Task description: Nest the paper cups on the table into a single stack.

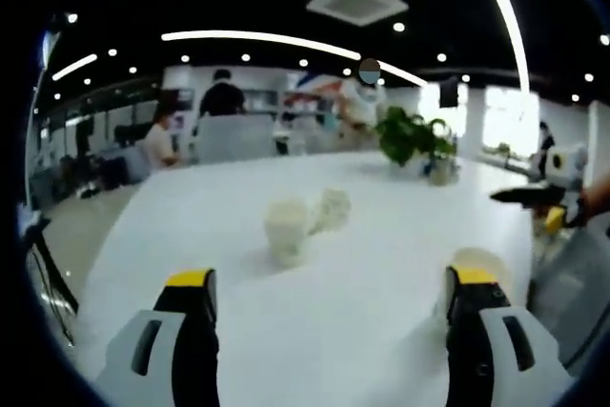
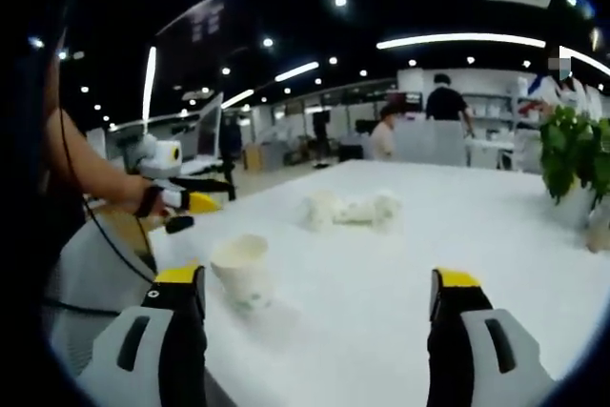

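Both the left gripper (image 1: 329, 307) and right gripper (image 2: 319, 302) gape, empty — poised for pickup; one paper cup (image 2: 242, 271) stands near the worktop (image 2: 400, 264) edge, others lie mid-worktop.

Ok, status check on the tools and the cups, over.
Both tools open, empty. One upright white paper cup near right tool; others lying mid-table. Nothing stacked yet. Left tool unobstructed.
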The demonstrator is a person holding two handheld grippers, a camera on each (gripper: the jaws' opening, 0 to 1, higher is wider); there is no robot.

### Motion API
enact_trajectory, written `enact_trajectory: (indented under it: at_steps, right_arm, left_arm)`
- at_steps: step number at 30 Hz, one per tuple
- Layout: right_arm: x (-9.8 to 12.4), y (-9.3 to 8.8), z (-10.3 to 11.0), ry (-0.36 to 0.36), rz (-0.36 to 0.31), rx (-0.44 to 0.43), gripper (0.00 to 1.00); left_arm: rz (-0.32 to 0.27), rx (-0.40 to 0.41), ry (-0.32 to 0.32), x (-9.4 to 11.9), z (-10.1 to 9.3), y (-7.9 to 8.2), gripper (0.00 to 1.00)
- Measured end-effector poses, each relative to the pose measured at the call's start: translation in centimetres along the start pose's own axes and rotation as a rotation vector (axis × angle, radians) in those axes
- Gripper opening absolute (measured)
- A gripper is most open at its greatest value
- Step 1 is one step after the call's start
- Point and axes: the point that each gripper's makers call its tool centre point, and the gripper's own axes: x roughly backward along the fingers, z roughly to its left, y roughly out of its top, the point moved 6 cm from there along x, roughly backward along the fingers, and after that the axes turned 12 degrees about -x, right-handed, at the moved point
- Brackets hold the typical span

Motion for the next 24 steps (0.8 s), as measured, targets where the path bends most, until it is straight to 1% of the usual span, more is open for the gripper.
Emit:
enact_trajectory:
  at_steps: [3,10,12,15,17,21,24]
  right_arm:
    - [-0.1,0.3,-0.2,-0.009,-0.007,0.007,0.96]
    - [-0.9,0.7,-0.4,-0.014,-0.01,0.028,0.96]
    - [-1.1,0.6,-0.2,-0.029,-0.016,0.052,0.96]
    - [-0.9,0.2,0.3,-0.019,-0.009,0.058,0.94]
    - [-1.0,0.1,0.3,-0.01,-0.002,0.062,0.94]
    - [-1.1,-0.1,0.3,-0.006,0.003,0.054,0.94]
    - [-1.0,-0.1,0.1,-0.012,-0.003,0.043,0.94]
  left_arm:
    - [0.017,-0.021,-0.01,-1.3,0.3,-0.2,0.98]
    - [0.019,-0.016,-0.033,-4.3,1.3,-0.3,0.98]
    - [0.021,-0.007,-0.033,-5.1,1.7,-0.2,0.98]
    - [0.018,0.0,-0.032,-6.1,2.4,-0.4,0.98]
    - [0.018,0.011,-0.034,-6.7,2.7,-0.5,0.96]
    - [0.014,0.015,-0.033,-8.0,3.2,-0.7,0.95]
    - [0.006,0.019,-0.027,-9.3,3.5,-0.5,0.95]
